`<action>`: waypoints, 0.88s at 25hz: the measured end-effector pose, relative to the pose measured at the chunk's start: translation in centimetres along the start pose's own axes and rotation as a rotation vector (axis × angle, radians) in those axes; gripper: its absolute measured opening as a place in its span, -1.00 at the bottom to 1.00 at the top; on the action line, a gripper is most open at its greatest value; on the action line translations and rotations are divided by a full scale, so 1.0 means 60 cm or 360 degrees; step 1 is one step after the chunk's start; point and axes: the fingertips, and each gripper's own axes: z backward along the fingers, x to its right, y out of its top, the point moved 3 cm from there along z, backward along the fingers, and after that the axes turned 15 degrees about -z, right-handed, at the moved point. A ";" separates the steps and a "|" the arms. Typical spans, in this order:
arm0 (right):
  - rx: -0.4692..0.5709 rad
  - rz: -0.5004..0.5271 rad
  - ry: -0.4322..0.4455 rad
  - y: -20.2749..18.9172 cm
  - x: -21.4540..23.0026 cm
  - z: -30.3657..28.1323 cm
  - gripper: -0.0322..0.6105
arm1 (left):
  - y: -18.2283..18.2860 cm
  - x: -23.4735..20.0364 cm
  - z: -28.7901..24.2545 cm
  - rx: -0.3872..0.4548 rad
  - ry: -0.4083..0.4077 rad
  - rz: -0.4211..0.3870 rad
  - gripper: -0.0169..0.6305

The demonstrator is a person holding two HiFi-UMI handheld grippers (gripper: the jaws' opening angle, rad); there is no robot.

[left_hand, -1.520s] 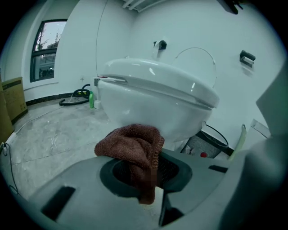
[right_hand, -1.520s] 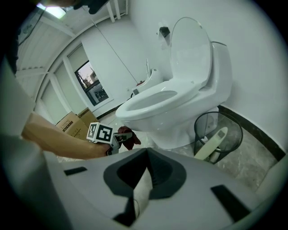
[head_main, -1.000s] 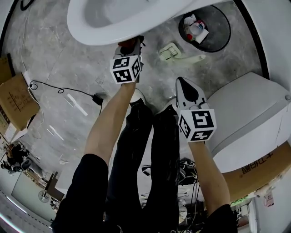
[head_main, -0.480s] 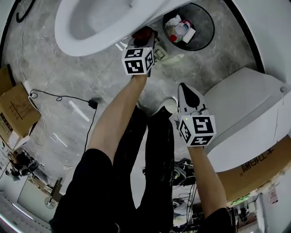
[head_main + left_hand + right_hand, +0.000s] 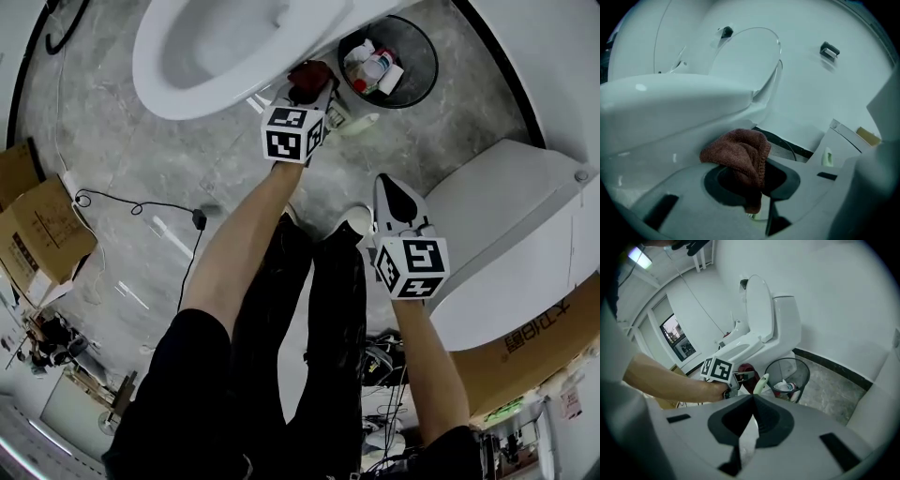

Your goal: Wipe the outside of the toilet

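On the grey marbled floor [image 5: 112, 159], the toilet [image 5: 197, 66] stands at the far edge beside a black waste bin [image 5: 422, 86]. The left gripper [image 5: 309, 84] clamps a reddish-brown cloth [image 5: 740, 152] just beneath the bowl's rim. The right gripper [image 5: 386, 192] hangs closed and empty.

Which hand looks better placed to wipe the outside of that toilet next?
Left. The left gripper holds the reddish-brown cloth right under the toilet bowl rim. The right gripper is shut, empty, and hangs back by the person's legs.
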 end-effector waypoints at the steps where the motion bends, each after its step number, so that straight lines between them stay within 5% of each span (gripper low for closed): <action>1: -0.0001 0.0013 0.0006 0.004 -0.008 0.001 -0.89 | 0.004 0.000 0.013 0.0004 -0.0008 -0.0015 -0.69; 15: 0.0001 0.0207 0.0078 0.085 -0.166 0.042 -0.89 | 0.059 0.005 0.278 0.0079 -0.0104 -0.0096 -0.69; 22: 0.0019 0.0288 0.0103 0.143 -0.272 0.111 -0.89 | 0.132 -0.028 0.451 0.0140 0.0021 -0.0035 -0.69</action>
